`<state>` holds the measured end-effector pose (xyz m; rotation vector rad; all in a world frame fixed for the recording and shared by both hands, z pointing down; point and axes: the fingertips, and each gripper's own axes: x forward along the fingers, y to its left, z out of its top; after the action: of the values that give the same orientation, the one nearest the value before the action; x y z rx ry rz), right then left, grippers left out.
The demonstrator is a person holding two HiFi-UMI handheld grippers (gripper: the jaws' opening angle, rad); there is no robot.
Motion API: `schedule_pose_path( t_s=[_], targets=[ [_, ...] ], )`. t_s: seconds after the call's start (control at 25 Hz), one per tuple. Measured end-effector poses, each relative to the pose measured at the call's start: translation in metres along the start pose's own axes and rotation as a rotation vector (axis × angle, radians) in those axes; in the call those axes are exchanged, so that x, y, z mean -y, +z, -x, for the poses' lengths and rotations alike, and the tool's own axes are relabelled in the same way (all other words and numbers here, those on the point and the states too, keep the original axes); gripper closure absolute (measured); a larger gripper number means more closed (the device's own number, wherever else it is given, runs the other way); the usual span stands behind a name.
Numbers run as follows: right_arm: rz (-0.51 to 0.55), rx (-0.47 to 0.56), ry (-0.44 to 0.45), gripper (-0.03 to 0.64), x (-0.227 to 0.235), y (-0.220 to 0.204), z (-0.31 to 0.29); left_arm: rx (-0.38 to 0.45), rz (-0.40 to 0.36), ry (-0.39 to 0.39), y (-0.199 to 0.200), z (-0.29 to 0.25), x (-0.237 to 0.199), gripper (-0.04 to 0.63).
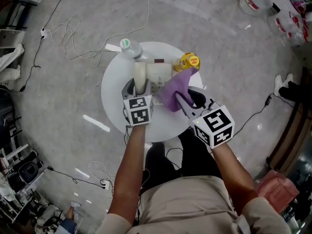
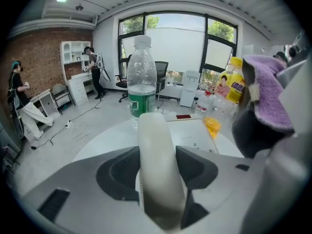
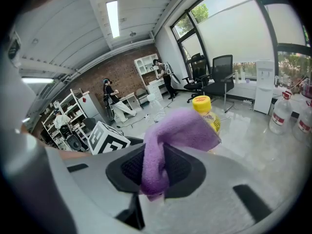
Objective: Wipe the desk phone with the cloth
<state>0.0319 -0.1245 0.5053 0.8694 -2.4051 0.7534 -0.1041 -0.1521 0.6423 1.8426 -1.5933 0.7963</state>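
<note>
A white desk phone (image 1: 159, 75) sits on the round white table (image 1: 113, 99). Its pale handset (image 1: 140, 77) lies between the jaws of my left gripper (image 1: 138, 90). In the left gripper view the handset (image 2: 156, 150) runs up the gap and the jaws stand wide on either side of it, not pressing. My right gripper (image 1: 184, 101) is shut on a purple cloth (image 1: 174, 90), held just right of the phone. In the right gripper view the cloth (image 3: 180, 130) is pinched between the pads and flops forward. The cloth (image 2: 270, 94) also shows at the right of the left gripper view.
A clear water bottle with a green label (image 1: 130, 48) stands behind the handset. A yellow bottle (image 1: 188, 62) stands at the phone's far right. Cables trail over the grey floor around the table. People stand by shelves far off in the room.
</note>
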Motion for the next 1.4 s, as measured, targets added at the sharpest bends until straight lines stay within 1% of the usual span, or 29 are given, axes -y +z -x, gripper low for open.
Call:
schedule_pose_path(
  t_s=[0.24,0.36,0.44,0.56,0.64,0.68,0.72,0.8,0.88,0.96,1.04,1.08,1.16,1.24,1.28,1.32,1.4],
  targets=[
    [-0.008,-0.005,-0.004,0.549,0.004,-0.006,0.004,0.0,0.08,-0.049,0.002,0.007,0.0,0.382],
    [-0.011,-0.002,-0.005,0.548,0.004,-0.004,0.006,0.009,0.116,-0.09,0.005,0.013,-0.001,0.383],
    [-0.013,0.001,-0.005,0.548,0.004,-0.004,0.004,0.024,0.167,-0.13,0.008,0.017,-0.003,0.385],
    [-0.016,0.009,0.0,0.548,0.004,-0.001,0.0,0.074,0.298,-0.214,0.013,0.027,-0.008,0.385],
    [-0.026,0.023,0.013,0.548,0.002,0.005,-0.003,0.132,0.419,-0.298,0.02,0.038,-0.013,0.385],
    [-0.038,0.034,0.024,0.549,0.0,0.009,-0.006,0.168,0.486,-0.353,0.026,0.046,-0.016,0.385],
    [-0.055,0.049,0.04,0.548,-0.003,0.013,-0.009,0.204,0.55,-0.418,0.032,0.055,-0.018,0.385],
    [-0.104,0.091,0.083,0.548,-0.011,0.025,-0.016,0.256,0.66,-0.573,0.047,0.079,-0.016,0.385],
    [-0.163,0.157,0.135,0.548,-0.022,0.041,-0.023,0.293,0.748,-0.737,0.059,0.103,-0.011,0.385],
    [-0.241,0.245,0.188,0.549,-0.032,0.061,-0.03,0.329,0.805,-0.896,0.071,0.125,-0.004,0.385],
    [-0.309,0.318,0.222,0.549,-0.04,0.077,-0.039,0.345,0.871,-1.03,0.077,0.142,0.004,0.385],
    [-0.335,0.333,0.24,0.548,-0.044,0.08,-0.044,0.355,0.922,-1.085,0.081,0.15,0.007,0.385],
    [-0.374,0.316,0.294,0.549,-0.059,0.077,-0.052,0.404,1.034,-1.169,0.092,0.162,0.008,0.385],
    [-0.369,0.257,0.365,0.549,-0.081,0.067,-0.054,0.471,1.139,-1.214,0.104,0.169,0.0,0.385],
    [-0.353,0.224,0.399,0.551,-0.093,0.06,-0.052,0.5,1.176,-1.224,0.109,0.171,-0.006,0.385],
    [-0.335,0.194,0.43,0.551,-0.103,0.054,-0.048,0.522,1.198,-1.226,0.113,0.172,-0.011,0.385],
    [-0.28,0.138,0.47,0.551,-0.117,0.043,-0.035,0.539,1.213,-1.217,0.117,0.172,-0.017,0.385]
  ],
)
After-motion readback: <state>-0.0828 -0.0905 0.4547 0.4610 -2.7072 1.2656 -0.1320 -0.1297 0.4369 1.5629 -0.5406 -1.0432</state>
